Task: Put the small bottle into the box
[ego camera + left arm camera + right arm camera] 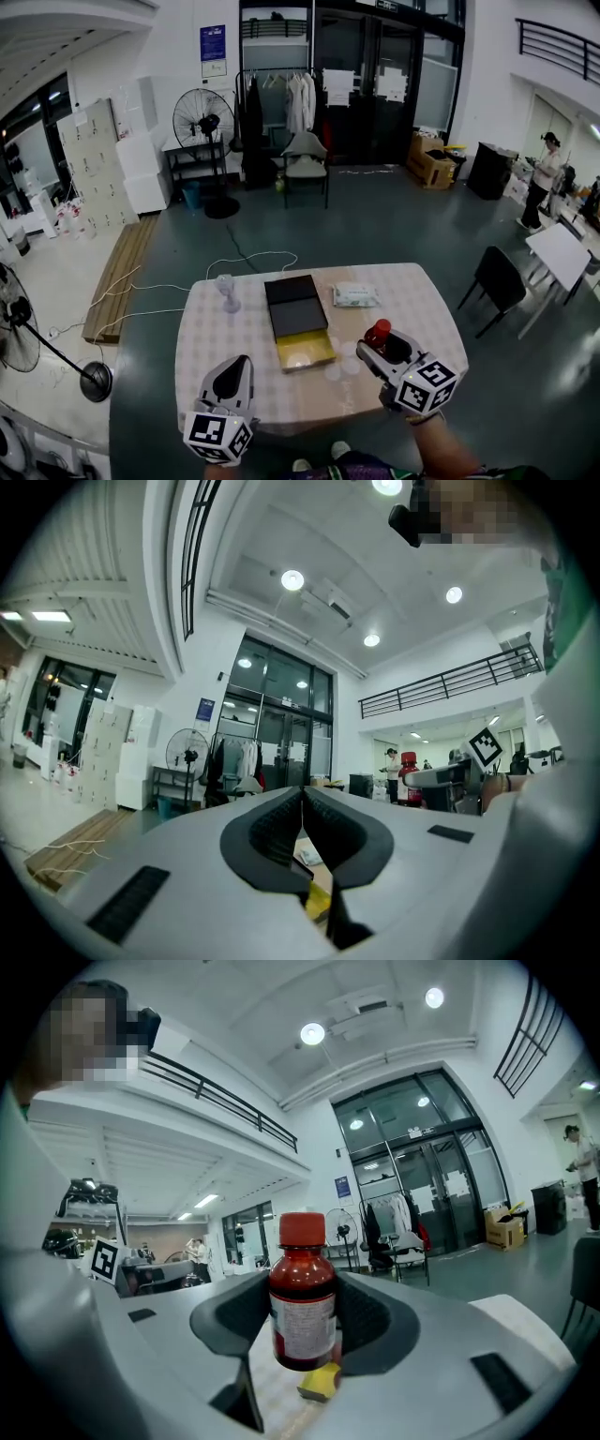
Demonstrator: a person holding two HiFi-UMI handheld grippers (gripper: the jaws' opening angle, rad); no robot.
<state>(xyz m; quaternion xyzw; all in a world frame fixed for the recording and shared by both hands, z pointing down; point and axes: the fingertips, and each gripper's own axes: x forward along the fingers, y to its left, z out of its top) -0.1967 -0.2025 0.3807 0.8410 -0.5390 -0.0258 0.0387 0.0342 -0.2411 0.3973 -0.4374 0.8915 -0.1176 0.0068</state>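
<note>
A small brown bottle (302, 1307) with a red cap and white label stands upright between the jaws of my right gripper (302, 1321), which is shut on it. In the head view the bottle (377, 334) is held above the table's right front, right of the box. The box (304, 351) is open, with a yellow inside and its black lid (295, 305) folded back behind it. My left gripper (234, 377) hangs over the front left of the table, jaws shut with nothing between them (302, 803).
The table (234, 342) has a pale checked cloth. On it are a clear stemmed glass (226, 289) at the left and a white wipes pack (355, 295) behind the box. A black chair (497, 278) stands to the right, a fan stand (94, 380) on the floor at left.
</note>
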